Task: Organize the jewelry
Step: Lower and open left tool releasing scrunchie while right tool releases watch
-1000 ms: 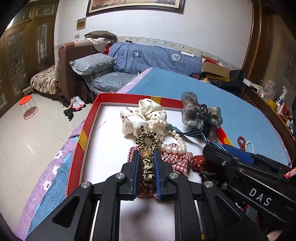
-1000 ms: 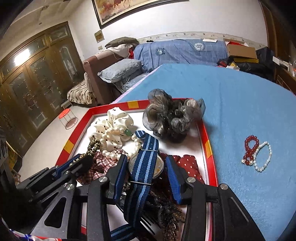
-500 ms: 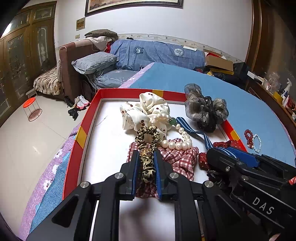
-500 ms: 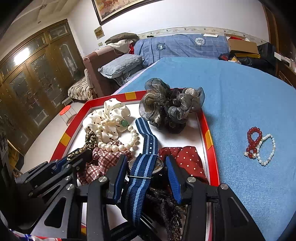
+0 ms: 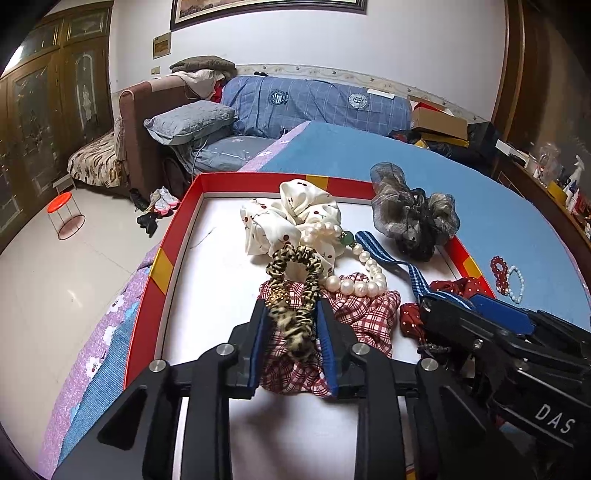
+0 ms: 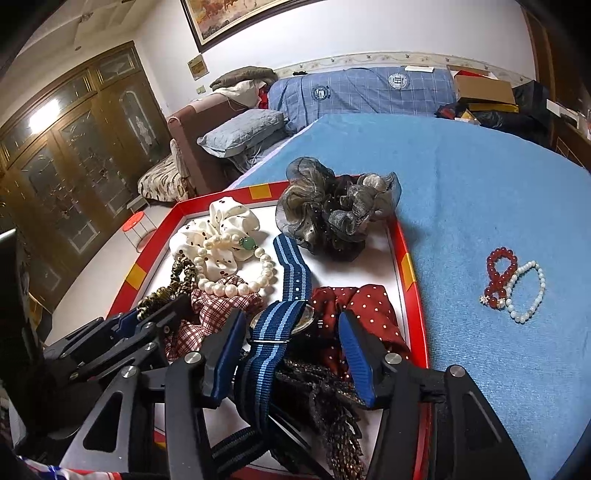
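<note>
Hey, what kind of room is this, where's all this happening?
Most likely a lived-in home, a living room or bedroom: a brown sofa piled with pillows, tall wooden cabinets, a framed painting on the wall.

Each black claw [image 5: 290, 325] has 2 blue-padded fingers [image 6: 225, 354], silver screws, apparently white "DAS" lettering.

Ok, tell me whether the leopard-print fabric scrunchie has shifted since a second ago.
No. The leopard-print scrunchie still overlaps the white cherry-print scrunchie at its far end; its loop only widens as the left gripper opens.
</note>
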`<state>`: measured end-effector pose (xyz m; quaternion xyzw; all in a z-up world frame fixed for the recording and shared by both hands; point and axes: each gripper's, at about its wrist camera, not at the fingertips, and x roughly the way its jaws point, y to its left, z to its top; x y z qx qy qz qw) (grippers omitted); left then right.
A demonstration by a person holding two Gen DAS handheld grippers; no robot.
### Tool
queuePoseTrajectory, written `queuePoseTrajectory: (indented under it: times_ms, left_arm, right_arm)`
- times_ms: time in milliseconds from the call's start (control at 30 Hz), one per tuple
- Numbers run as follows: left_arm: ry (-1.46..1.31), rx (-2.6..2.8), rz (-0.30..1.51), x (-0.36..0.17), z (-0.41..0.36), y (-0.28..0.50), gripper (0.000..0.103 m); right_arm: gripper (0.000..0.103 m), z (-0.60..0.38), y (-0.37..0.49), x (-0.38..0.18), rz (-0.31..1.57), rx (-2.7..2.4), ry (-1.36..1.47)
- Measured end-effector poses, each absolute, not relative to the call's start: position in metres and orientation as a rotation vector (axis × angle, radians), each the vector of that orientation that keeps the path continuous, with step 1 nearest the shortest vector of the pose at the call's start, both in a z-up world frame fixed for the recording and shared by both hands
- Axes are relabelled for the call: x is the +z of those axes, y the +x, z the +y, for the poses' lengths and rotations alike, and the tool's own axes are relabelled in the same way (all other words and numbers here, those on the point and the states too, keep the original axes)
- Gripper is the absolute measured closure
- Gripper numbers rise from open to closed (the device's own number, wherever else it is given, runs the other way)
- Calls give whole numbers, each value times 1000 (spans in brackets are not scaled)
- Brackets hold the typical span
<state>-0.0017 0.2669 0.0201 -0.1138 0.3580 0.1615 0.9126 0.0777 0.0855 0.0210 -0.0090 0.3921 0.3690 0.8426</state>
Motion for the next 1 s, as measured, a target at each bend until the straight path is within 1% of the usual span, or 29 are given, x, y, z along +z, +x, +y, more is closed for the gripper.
queuePoseTrajectory:
  times_ms: [167,200,267,433,567,667,767,1000]
  left_arm:
    - [-241,345,751,16,269,-1,64]
    - [-241,348,752,16,270,-1,63]
    - [-244,355,756,15,271,-1,56]
    - [-240,359,757,15,272,0,52]
    - [-230,362,746,17,271,-1,42]
    - [-219,366,738,19,270,-1,39]
    - [-218,372,742,19,270,-1,35]
    - [-219,383,740,19,270,-2,32]
  right_arm:
    - [45,82,78,21,833,782,-14]
    - [45,82,78,22,832,782,-15]
    - [45,82,77,22,831,780,-17]
    - [44,78,75,26,816,777,-18]
    - [44,76,72,29,807,778,-17]
    - [44,73,70,31,798,783,-13]
    - [37,72,68,33,789,782,-12]
    - [36,67,73,32,794,766,7]
